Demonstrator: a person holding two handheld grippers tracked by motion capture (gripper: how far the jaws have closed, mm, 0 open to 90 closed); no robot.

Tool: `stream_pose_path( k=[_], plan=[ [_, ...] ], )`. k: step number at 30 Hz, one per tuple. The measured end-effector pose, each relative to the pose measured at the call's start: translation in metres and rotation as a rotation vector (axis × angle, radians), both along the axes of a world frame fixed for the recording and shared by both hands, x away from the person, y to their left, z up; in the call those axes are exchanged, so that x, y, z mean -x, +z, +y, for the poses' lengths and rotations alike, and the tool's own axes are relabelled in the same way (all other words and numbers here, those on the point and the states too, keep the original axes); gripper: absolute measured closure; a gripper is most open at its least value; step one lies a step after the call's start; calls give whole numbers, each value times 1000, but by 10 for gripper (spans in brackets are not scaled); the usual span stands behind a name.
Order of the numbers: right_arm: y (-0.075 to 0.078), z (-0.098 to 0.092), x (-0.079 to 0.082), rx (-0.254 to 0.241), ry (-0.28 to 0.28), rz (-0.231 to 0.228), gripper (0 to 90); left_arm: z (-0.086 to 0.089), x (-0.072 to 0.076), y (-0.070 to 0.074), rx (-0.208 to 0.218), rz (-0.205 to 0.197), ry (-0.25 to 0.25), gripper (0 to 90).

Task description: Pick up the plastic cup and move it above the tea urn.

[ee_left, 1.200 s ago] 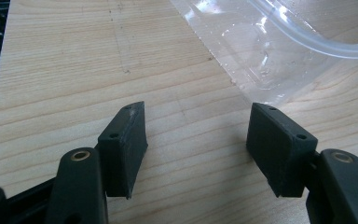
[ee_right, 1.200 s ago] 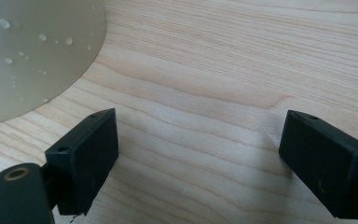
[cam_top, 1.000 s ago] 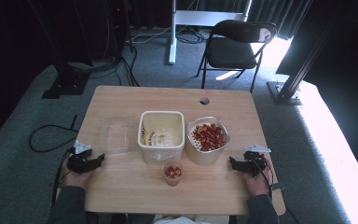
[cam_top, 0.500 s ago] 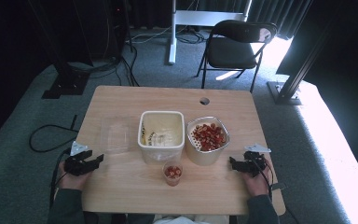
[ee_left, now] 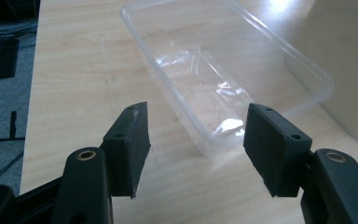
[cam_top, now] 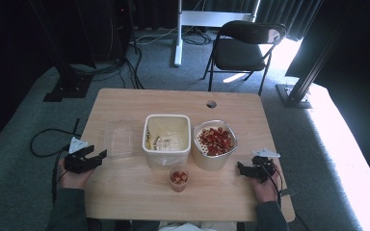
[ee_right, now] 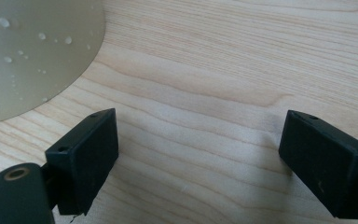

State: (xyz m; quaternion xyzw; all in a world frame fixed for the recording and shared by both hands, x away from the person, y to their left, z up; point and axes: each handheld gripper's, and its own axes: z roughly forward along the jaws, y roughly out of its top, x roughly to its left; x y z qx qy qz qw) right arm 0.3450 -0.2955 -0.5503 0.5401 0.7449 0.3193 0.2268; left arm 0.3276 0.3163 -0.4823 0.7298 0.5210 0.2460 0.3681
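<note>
— Wooden table [cam_top: 125,202], dark room behind. Why am I holding the left gripper [cam_top: 96,156] spread wide?
— It faces the empty clear plastic tray [cam_top: 119,138] just ahead, ready to straddle its rim. My right gripper [cam_top: 241,168] waits, also wide and empty, beside the strainer bowl [cam_top: 215,144].
</note>
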Motion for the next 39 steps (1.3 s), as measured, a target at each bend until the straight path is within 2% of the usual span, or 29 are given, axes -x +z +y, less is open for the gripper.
stream_pose_path(
  k=[6, 11, 14, 18, 23, 25, 28, 30, 32, 34, 39],
  plan=[
    [0, 0, 0, 0, -1, 0, 113, -7, -21, -4, -15, 43, 21, 423],
    [0, 0, 1, -2, -4, 0, 113, -9, -27, -13, -24, 79, 43, 425],
    [0, 0, 1, -1, -4, 0, 114, -8, -30, -17, -34, 98, 57, 455],
    [0, 0, 1, -2, -4, 0, 114, -5, -33, -19, -61, 117, 75, 557],
    [0, 0, 1, -1, -3, -1, 114, -1, -36, -20, -72, 122, 111, 768],
    [0, 0, 1, -1, -3, -1, 113, 1, -37, -20, -63, 123, 113, 762],
    [0, 0, 1, -1, -4, 0, 113, 2, -38, -22, -53, 129, 101, 679],
    [0, 0, 1, -2, -4, 0, 113, 2, -41, -25, -49, 145, 94, 660],
    [0, 0, 1, -1, -4, 0, 113, 2, -43, -27, -54, 148, 98, 724],
    [0, 0, 1, -2, -4, 0, 114, 4, -43, -27, -39, 145, 98, 776],
    [0, 0, 1, -2, -4, 0, 113, 8, -39, -17, 5, 105, 90, 844]
  ],
)
